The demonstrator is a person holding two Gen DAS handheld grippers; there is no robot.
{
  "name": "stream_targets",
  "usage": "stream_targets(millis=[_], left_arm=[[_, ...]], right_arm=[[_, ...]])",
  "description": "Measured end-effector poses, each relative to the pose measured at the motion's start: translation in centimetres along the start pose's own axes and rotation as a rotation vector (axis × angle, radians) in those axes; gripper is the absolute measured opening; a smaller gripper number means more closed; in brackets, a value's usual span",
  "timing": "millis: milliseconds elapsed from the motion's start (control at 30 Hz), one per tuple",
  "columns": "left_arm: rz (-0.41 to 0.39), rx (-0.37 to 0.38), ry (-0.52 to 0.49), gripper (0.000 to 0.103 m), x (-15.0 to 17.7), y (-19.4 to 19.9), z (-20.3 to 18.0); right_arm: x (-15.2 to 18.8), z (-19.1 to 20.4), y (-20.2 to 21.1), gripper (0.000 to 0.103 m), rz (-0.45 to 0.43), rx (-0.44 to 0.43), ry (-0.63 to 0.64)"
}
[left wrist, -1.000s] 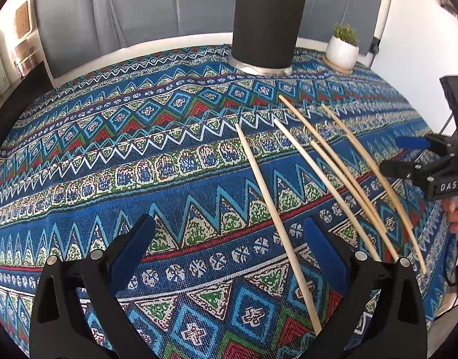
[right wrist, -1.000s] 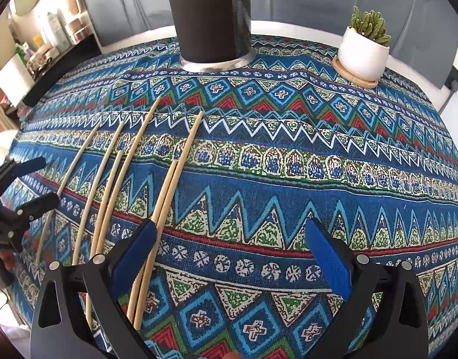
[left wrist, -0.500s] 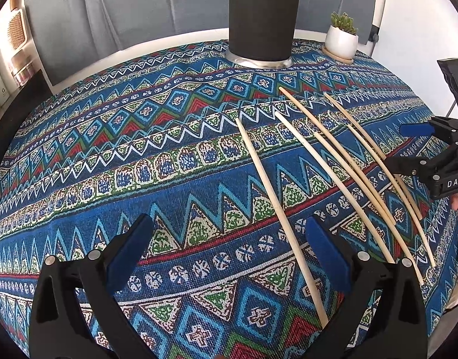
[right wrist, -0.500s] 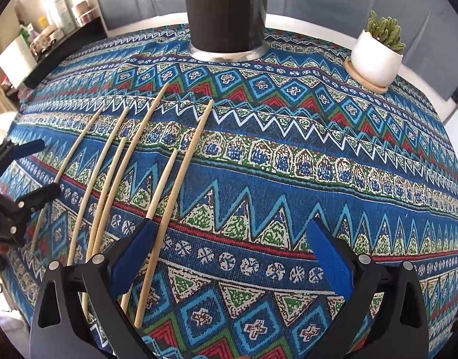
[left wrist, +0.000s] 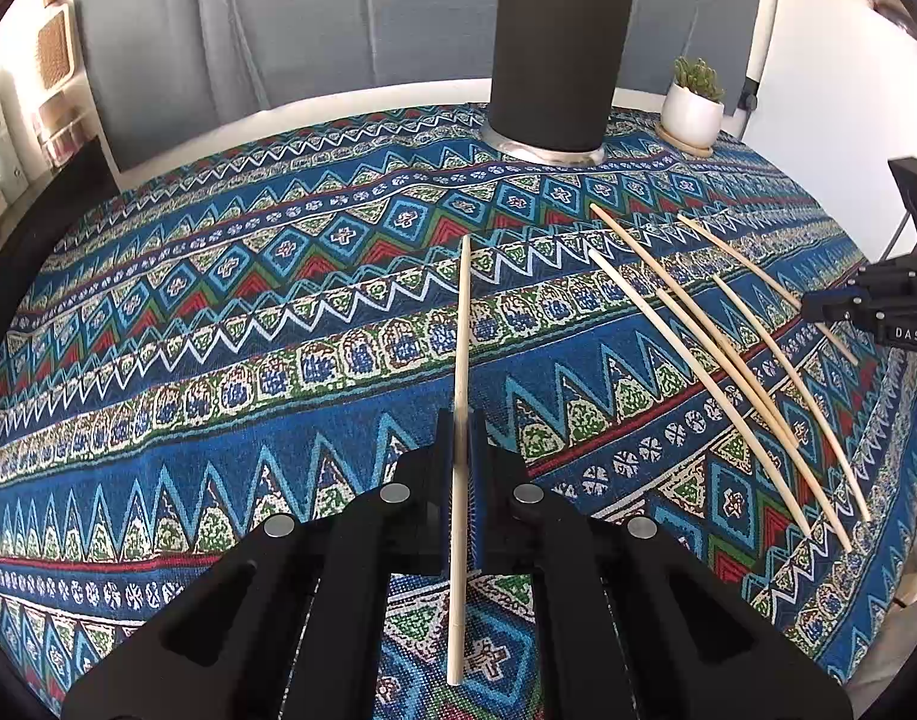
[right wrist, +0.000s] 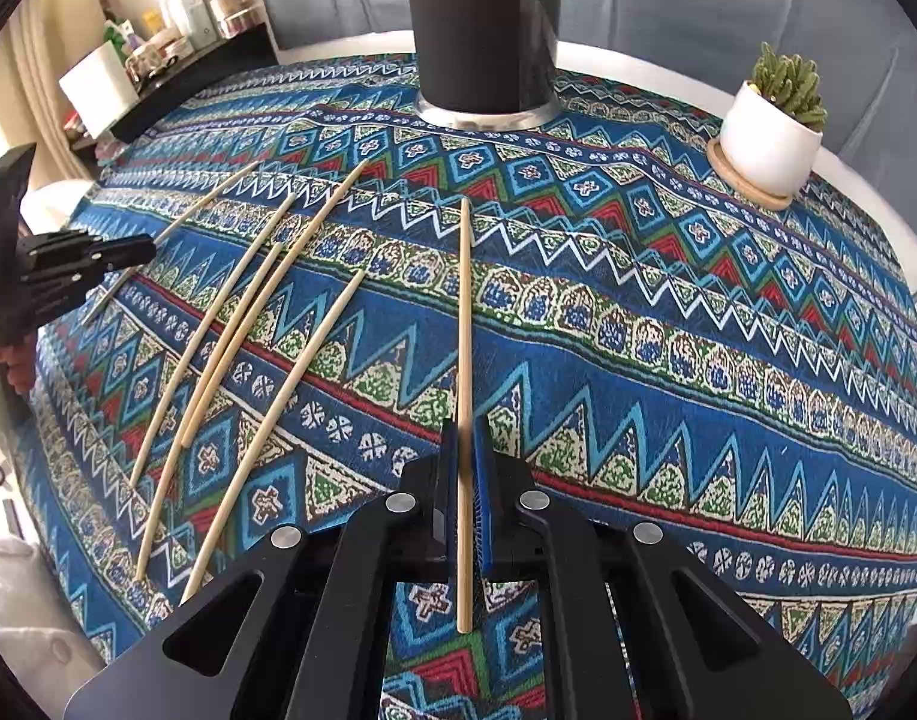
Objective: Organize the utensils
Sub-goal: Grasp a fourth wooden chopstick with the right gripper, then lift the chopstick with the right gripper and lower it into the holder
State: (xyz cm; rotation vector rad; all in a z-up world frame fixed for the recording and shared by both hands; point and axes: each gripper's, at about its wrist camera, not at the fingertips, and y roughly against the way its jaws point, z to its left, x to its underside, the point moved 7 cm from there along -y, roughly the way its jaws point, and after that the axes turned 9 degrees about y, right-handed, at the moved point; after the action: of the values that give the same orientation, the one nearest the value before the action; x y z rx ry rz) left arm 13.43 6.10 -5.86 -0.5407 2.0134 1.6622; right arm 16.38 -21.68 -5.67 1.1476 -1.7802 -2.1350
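Each gripper pinches one chopstick: the left gripper its chopstick, the right gripper its chopstick, long axes pointing far toward the black holder. Loose chopsticks lie between them on the surface.

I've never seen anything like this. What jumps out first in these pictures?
Each black two-finger gripper, the left and the right, is clamped on one thin pale wooden chopstick that points straight ahead. Beneath them lies a bright blue zigzag-patterned tablecloth, with more loose wooden chopsticks scattered on it. At the far edge stands a tall black cylindrical holder.
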Motion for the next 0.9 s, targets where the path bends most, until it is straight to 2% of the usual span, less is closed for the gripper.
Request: stream_targets(millis=[67, 200, 367, 500, 767, 833, 900], left_arm=[[0.011, 0.025, 0.016, 0.005, 0.3, 0.3, 0.3], [0.017, 0.064, 0.038, 0.005, 0.6, 1.1, 0.8], [-0.055, 0.111, 0.057, 0.005, -0.7, 3.2, 0.8], [-0.164, 0.132, 0.041, 0.005, -3.9, 5.9, 0.0], [-0.448, 0.223, -0.009, 0.005, -13.9, 12.4, -3.5], [-0.529, 0.280, -0.034, 0.005, -16.0, 13.9, -4.9], [-0.626, 0.370, -0.089, 0.005, -17.2, 15.6, -6.9]], right_arm=[[0.5, 0.0, 0.4, 0.005, -0.014, -0.048, -0.008], [1.6, 1.0, 1.6, 0.005, -0.060, -0.084, 0.002], [0.7, 1.5, 4.8, 0.005, -0.180, -0.110, -0.005], [-1.7, 1.3, 8.4, 0.005, -0.300, -0.090, 0.017], [-8.9, -0.5, 14.7, 0.005, -0.586, -0.062, 0.026], [-10.7, -0.8, 15.5, 0.005, -0.638, -0.077, 0.028], [-12.5, -1.0, 15.9, 0.005, -0.668, -0.083, 0.031]])
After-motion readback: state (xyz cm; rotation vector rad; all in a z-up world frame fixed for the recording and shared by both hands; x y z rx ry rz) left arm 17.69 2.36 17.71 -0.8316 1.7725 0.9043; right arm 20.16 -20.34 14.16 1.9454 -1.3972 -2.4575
